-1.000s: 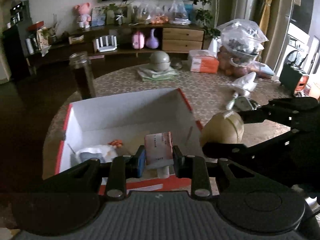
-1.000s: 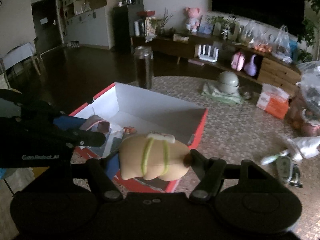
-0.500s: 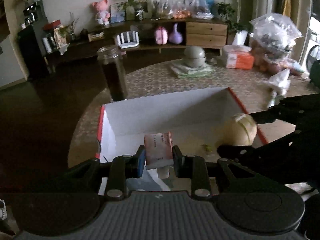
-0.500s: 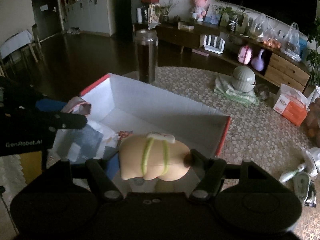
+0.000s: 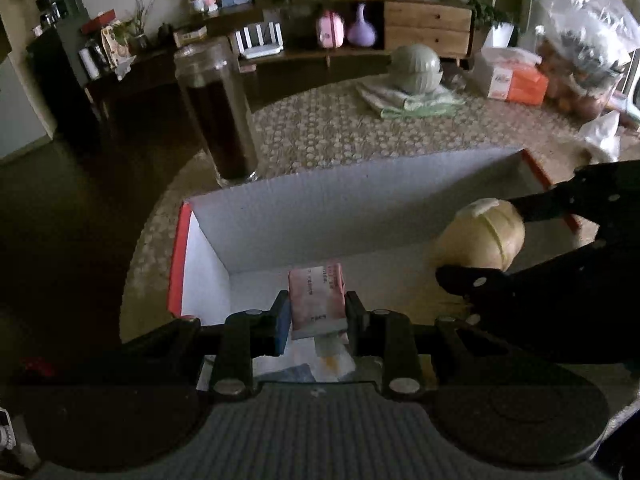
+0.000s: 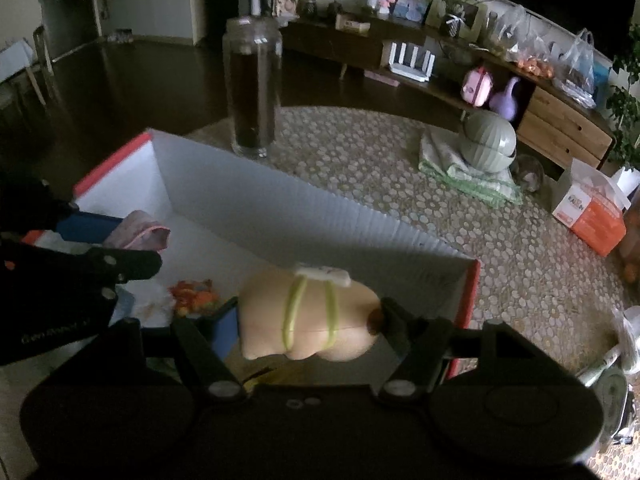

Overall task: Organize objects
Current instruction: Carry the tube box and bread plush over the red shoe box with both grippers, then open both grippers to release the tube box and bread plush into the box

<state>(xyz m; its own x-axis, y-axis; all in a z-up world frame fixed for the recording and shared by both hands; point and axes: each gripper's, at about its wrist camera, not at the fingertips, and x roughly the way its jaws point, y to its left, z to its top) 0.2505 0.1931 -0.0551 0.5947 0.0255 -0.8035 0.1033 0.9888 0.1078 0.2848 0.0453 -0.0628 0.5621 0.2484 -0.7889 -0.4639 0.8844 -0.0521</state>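
1. Two grippers hover over the red-edged white cardboard box [image 5: 360,208].
2. Left gripper [image 5: 316,312] fingers clamp a small pink packet [image 5: 316,296], possibly paper.
3. Right gripper [image 6: 308,320] fingers squeeze a tan squash-shaped toy [image 6: 308,320] above the box.

left gripper [image 5: 314,316] — clamps pink packet [image 5: 317,299] | over white box [image 5: 360,208] | right gripper [image 5: 488,240] — grips tan toy [image 5: 482,236]

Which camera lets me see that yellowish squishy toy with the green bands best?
The right wrist view: the squishy toy sits close and central between the right gripper's pads, both green bands showing. The left wrist view shows it smaller, off to the right, partly hidden by the black fingers over the box.
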